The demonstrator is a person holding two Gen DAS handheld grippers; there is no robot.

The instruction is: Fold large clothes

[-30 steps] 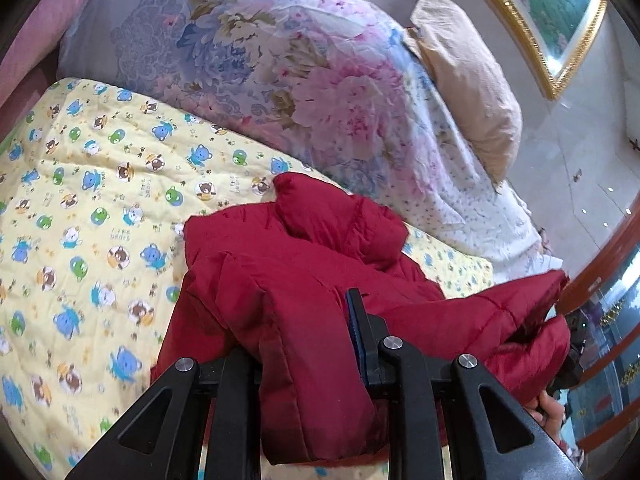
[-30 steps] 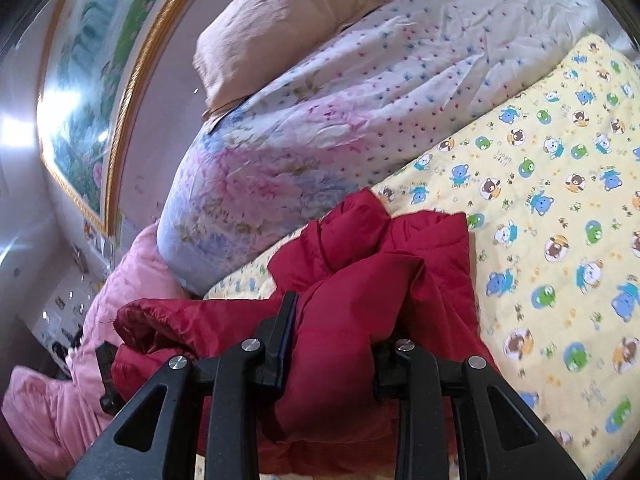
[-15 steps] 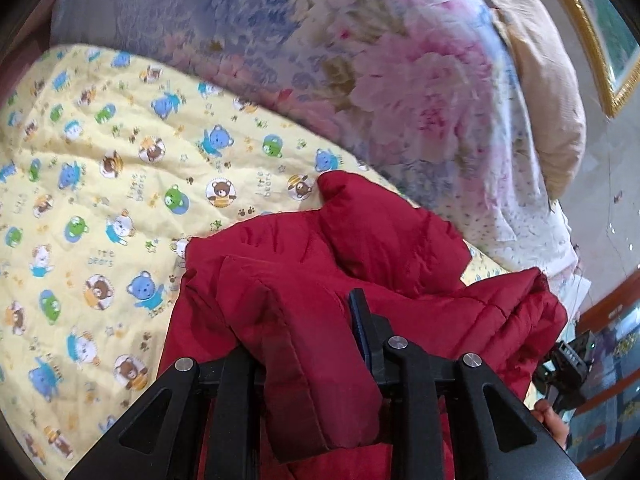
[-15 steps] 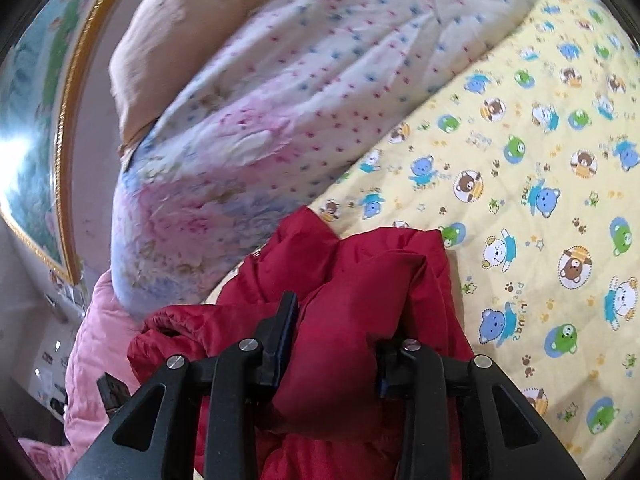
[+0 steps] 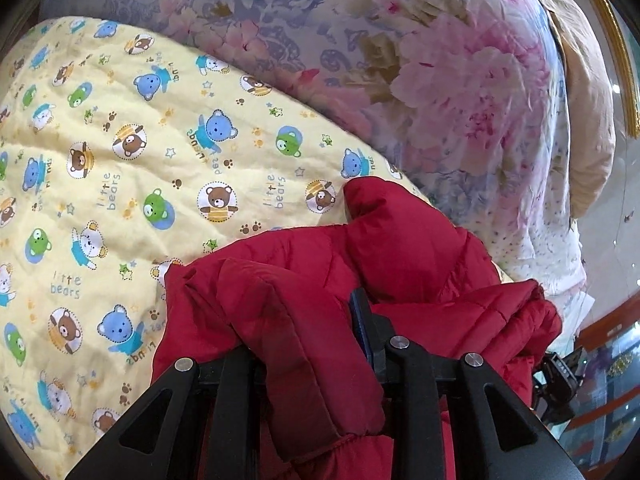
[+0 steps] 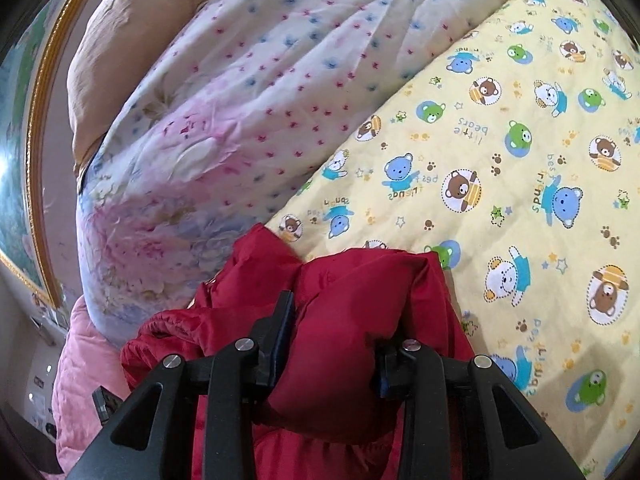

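A red padded jacket [image 5: 404, 248] lies bunched on the yellow bear-print quilt [image 5: 120, 184], hanging between both grippers. My left gripper [image 5: 300, 328] is shut on a thick fold of it; the padding covers the left finger and bulges over the jaws. In the right wrist view the same jacket [image 6: 360, 280] fills the jaws of my right gripper [image 6: 336, 332], which is shut on another puffy fold. A sleeve end [image 6: 160, 340] droops to the left of that gripper. The jacket's lower part is hidden under both tools.
A big floral duvet [image 5: 440, 92] is heaped behind the jacket, with a tan pillow [image 5: 588, 128] beyond it. A pink blanket [image 6: 76, 380] lies at the lower left of the right wrist view. A gold-framed picture [image 6: 36, 128] hangs on the wall.
Both grippers have come down and forward over the quilt with the jacket held in them. The quilt and duvet look closer and larger, and the jacket has sunk lower.
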